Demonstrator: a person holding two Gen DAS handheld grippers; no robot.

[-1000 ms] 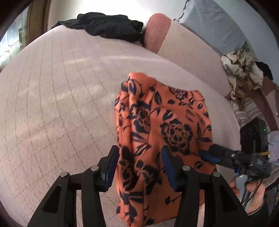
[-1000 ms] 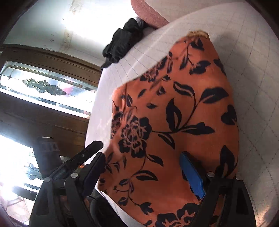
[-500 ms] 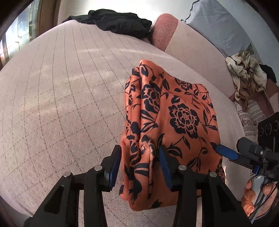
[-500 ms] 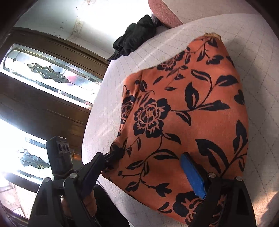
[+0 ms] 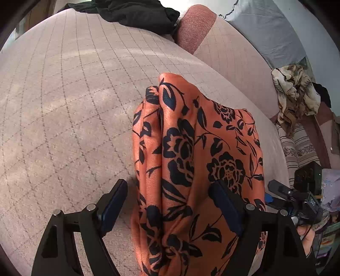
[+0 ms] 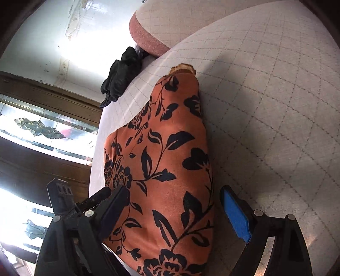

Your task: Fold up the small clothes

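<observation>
An orange garment with a dark floral print (image 5: 197, 152) lies folded and bunched on the quilted beige bed (image 5: 63, 110). My left gripper (image 5: 170, 203) is open, its jaws wide on either side of the garment's near left folds. In the right wrist view the same garment (image 6: 167, 161) runs away from me. My right gripper (image 6: 176, 210) is open too, straddling the garment's near end, with the blue pad (image 6: 235, 216) apart from the cloth. The left gripper's body (image 6: 63, 201) shows at the lower left there.
A black garment (image 5: 136, 12) lies at the bed's far end beside a pink bolster (image 5: 195, 27). A patterned beige cloth (image 5: 295, 93) hangs at the right past the bed's edge. A wooden door with glass panes (image 6: 42, 131) stands left in the right wrist view.
Both grippers have opened and let go of the orange garment. The garment has dropped onto the bed, more folded and narrower than before.
</observation>
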